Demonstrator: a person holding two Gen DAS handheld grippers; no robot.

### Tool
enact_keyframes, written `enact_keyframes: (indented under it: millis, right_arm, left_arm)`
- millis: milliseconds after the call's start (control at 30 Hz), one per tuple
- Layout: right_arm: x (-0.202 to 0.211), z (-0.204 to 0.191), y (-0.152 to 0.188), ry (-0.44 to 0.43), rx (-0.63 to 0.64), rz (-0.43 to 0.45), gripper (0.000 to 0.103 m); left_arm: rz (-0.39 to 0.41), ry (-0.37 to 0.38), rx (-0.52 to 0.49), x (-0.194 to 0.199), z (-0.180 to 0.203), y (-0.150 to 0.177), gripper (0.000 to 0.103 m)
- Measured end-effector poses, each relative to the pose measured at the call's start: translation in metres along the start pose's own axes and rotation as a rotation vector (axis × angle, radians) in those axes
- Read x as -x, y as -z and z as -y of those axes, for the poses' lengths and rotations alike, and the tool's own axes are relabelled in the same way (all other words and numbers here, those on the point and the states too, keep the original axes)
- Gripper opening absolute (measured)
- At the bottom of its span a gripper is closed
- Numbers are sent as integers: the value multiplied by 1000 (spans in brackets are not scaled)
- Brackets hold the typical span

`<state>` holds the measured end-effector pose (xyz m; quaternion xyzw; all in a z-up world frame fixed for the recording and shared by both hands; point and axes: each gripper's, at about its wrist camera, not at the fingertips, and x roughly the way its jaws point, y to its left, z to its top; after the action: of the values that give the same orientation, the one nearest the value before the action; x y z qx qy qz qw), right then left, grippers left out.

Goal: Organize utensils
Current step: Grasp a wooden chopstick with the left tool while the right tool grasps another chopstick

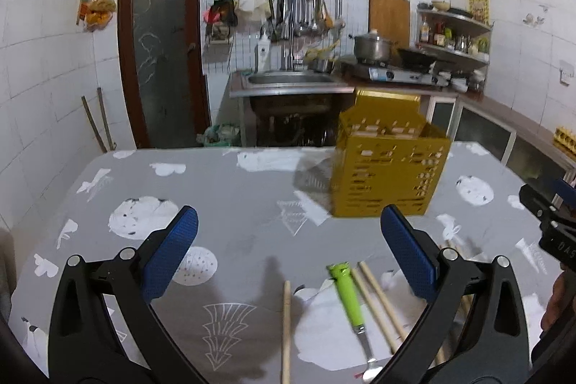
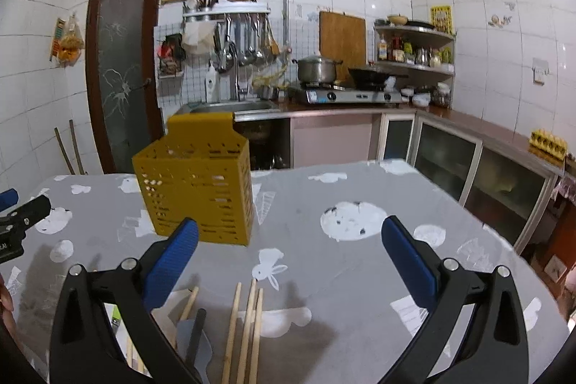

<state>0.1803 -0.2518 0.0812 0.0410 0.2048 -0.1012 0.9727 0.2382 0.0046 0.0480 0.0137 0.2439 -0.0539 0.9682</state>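
A yellow perforated utensil holder (image 1: 390,164) stands upright on the grey patterned table, also in the right wrist view (image 2: 198,186). Near the front edge lie a green-handled spoon (image 1: 347,296), wooden chopsticks (image 1: 379,305) and a single chopstick (image 1: 286,330). The right wrist view shows several chopsticks (image 2: 246,330) and a dark-handled utensil (image 2: 196,335). My left gripper (image 1: 288,247) is open and empty above the spoon. My right gripper (image 2: 289,258) is open and empty above the chopsticks, in front of the holder.
The grey tablecloth (image 1: 223,204) covers the table. Behind it stand a sink (image 1: 291,80), a gas stove with a pot (image 2: 318,71) and a wok, a spice shelf (image 2: 414,51), and cabinets along the right wall (image 2: 504,175). A brown door (image 1: 162,38) is at the left.
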Motion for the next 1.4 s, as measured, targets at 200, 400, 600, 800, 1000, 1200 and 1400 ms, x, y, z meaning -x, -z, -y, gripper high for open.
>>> enact_keyframes:
  millis: [200,400,600,800,1000,1200,1400]
  right_arm:
    - [-15,9,10,12,-25,-47,99]
    - [-26,13,20,37,-1,-96,99]
    - [-42,8,33,39,29,-172,99]
    - [-58,-2,41,37,87,-232,88]
    - [-75,-1,49,13,81,-323,75]
    - [-86,-6,53,-6,89,-377,64]
    - [-91,-1,63,-36,40,-457,59]
  left_arm:
    - [-78,24,36,-20,-19,9,98]
    - [-107,31,23,-32,-20,17,98]
    - [-165,4,17,-46,-21,22,98]
    - [-265,-6,-22,-67,-17,30,98]
    - [-307,31,-38,-77,-11,38,95]
    - [-360,39,-20,-88,-13,45,80]
    - [-434,55,-2,-100,-12,55,65]
